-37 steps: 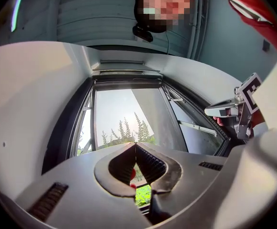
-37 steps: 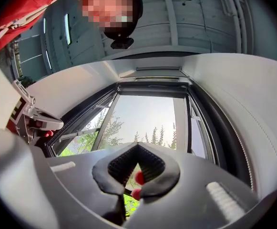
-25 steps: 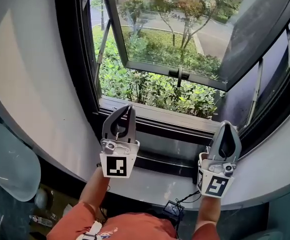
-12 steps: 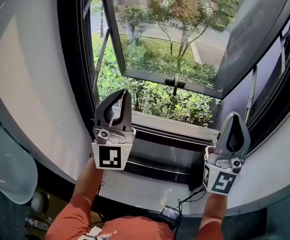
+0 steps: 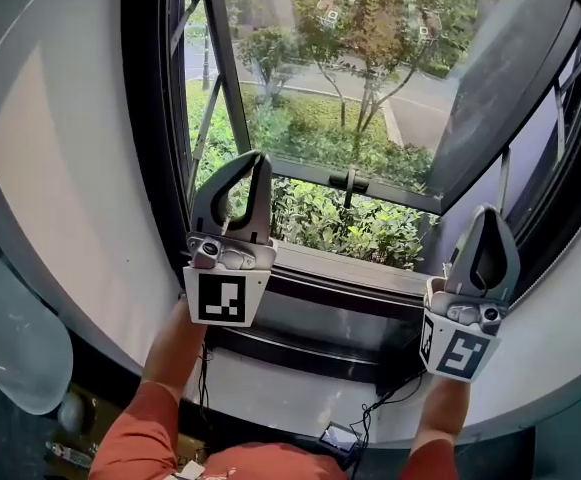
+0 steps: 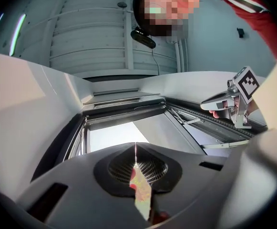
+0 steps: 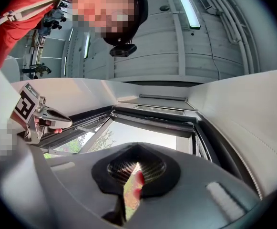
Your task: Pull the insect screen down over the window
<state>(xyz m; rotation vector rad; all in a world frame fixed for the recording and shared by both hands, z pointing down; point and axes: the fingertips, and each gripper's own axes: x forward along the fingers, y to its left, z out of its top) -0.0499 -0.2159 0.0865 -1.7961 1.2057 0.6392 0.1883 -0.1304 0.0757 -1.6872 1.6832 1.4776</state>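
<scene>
The window [image 5: 345,118] stands with its glass sash [image 5: 390,88] pushed outward, and the sash handle [image 5: 348,181] sits on its lower rail. No screen mesh shows across the opening. The dark top rail of the frame [image 6: 124,104] lies above the bright opening, also in the right gripper view [image 7: 157,111]. My left gripper [image 5: 254,160] is raised at the opening's left side, shut and empty [image 6: 135,143]. My right gripper [image 5: 492,216] is up at the right side, also shut and empty [image 7: 138,149]. Neither touches the frame.
A dark sill [image 5: 350,288] runs under the opening, with a white ledge [image 5: 270,393] below it. A cable and a small black device [image 5: 336,436] lie on the ledge. White curved reveals [image 5: 60,168] flank the window. Bushes and trees are outside.
Both grippers have risen together from the sill level up in front of the opening. They stayed shut and empty.
</scene>
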